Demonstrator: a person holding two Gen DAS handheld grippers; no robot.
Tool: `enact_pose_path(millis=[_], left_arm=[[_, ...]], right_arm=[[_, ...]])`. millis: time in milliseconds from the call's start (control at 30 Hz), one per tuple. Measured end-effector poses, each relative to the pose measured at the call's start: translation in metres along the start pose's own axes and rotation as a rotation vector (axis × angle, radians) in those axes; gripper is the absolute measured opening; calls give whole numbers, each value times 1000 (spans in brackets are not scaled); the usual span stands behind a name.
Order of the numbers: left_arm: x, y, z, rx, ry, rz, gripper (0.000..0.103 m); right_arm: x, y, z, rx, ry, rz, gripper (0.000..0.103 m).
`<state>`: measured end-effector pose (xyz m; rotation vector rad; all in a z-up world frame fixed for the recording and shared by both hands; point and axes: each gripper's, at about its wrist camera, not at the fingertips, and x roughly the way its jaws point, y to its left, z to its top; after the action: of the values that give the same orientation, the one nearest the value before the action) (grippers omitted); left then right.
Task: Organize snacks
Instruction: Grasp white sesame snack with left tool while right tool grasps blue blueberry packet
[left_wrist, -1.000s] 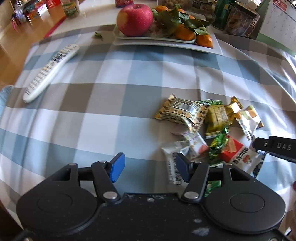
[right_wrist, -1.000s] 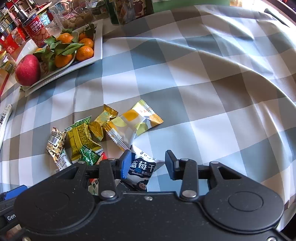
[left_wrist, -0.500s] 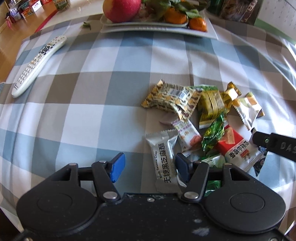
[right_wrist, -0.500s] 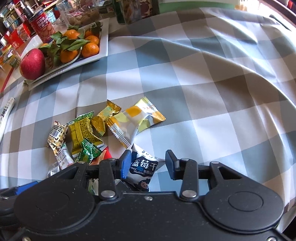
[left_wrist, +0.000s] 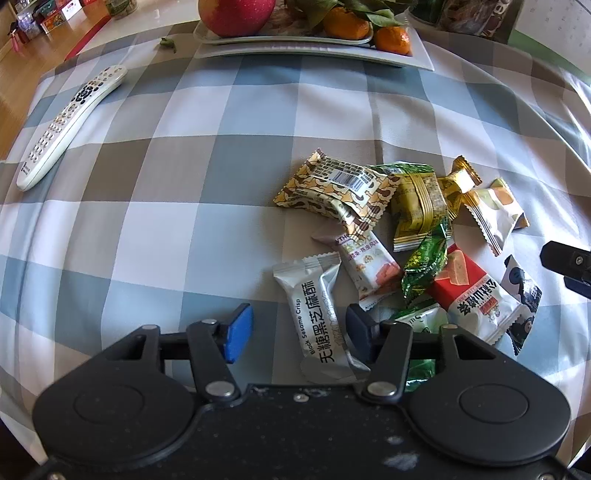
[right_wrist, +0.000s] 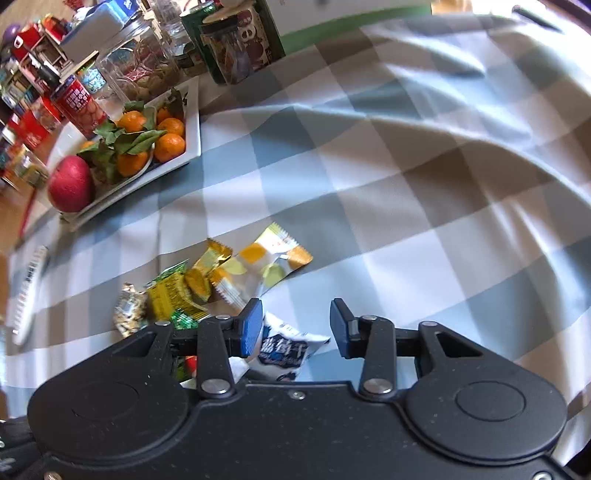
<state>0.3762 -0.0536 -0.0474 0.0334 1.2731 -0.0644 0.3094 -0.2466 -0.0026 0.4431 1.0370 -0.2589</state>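
Note:
A pile of wrapped snacks (left_wrist: 406, 221) lies on the checked tablecloth (left_wrist: 184, 177). In the left wrist view a silver black-sesame crisp packet (left_wrist: 317, 314) lies between the blue pads of my left gripper (left_wrist: 300, 332). The jaws are closing; the packet sits against the right finger, with a gap to the left pad. In the right wrist view my right gripper (right_wrist: 295, 328) stands open over a blue-and-white blueberry packet (right_wrist: 284, 350), which lies close to its left pad. A tip of that gripper (left_wrist: 565, 258) shows at the right edge of the left wrist view.
A white tray (left_wrist: 314, 51) with an apple (right_wrist: 70, 184) and mandarins (right_wrist: 166, 144) stands at the back. A white remote (left_wrist: 70, 122) lies at the left. Jars and tins (right_wrist: 229, 48) crowd the far edge behind the tray.
The silver sesame packet has come up between my left jaws, which have narrowed. The right wrist view has lifted and rolled, so more of the jars at the back shows.

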Motion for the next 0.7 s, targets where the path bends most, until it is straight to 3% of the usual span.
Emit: enact_pose_path(millis=[67,100,400,700], left_arm=[[-2,-2,-1,13,-7,2,29],[-3,-2,-1,22,-5,3,25],[-6,16,-1,-7,1,22,24],[-8,19,-2,-10,5,10,24]], right_arm=[[3,0,0,7,37,-3,49],[4,0,-1,9,48,-4,49],[13,0,-7,42,108,20,49],[28,11,-9,13,110,-42,49]])
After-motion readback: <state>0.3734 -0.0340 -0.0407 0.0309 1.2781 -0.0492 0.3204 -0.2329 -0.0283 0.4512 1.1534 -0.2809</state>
